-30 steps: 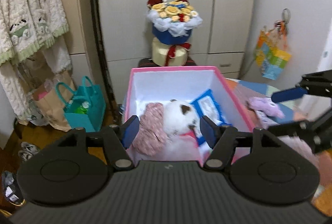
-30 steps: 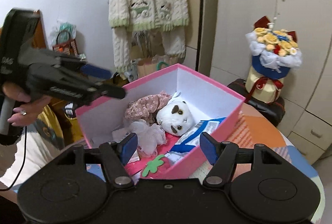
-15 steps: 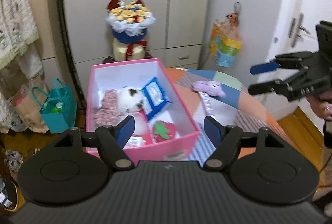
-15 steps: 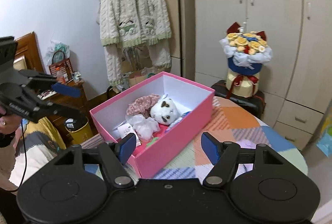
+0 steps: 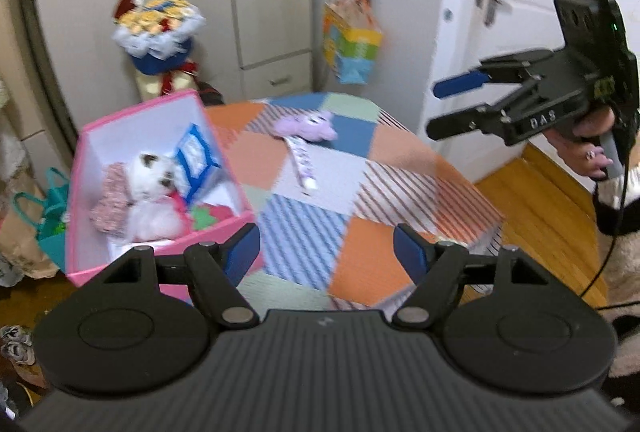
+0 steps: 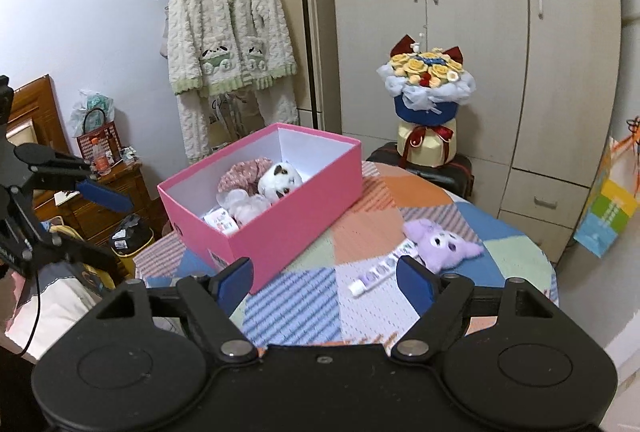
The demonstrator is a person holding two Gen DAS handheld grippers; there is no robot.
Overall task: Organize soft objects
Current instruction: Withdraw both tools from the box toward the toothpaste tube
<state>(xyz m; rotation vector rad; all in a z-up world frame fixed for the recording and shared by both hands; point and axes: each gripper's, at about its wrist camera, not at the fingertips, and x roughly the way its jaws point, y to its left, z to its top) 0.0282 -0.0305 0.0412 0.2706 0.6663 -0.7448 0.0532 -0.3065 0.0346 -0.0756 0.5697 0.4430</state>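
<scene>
The purple plush toy [image 6: 444, 242] lies on the patchwork table [image 6: 304, 304] just ahead and slightly right of the right gripper [image 6: 326, 286], the long tube [image 6: 382, 268] beside it running slantwise toward that gripper — so the right hand looks the nearer. The right jaws have just been opening and hold nothing; the left gripper [image 5: 326, 256] gapes empty too. Well left stands the pink box [image 6: 296, 216], already holding a white plush [image 6: 280, 182], floral cloth and packets.

Pink box [image 6: 292, 216], white inside; beside it purple plush [image 6: 442, 242]; tablecloth [image 6: 320, 296] orange, blue, green, striped patchwork.
</scene>
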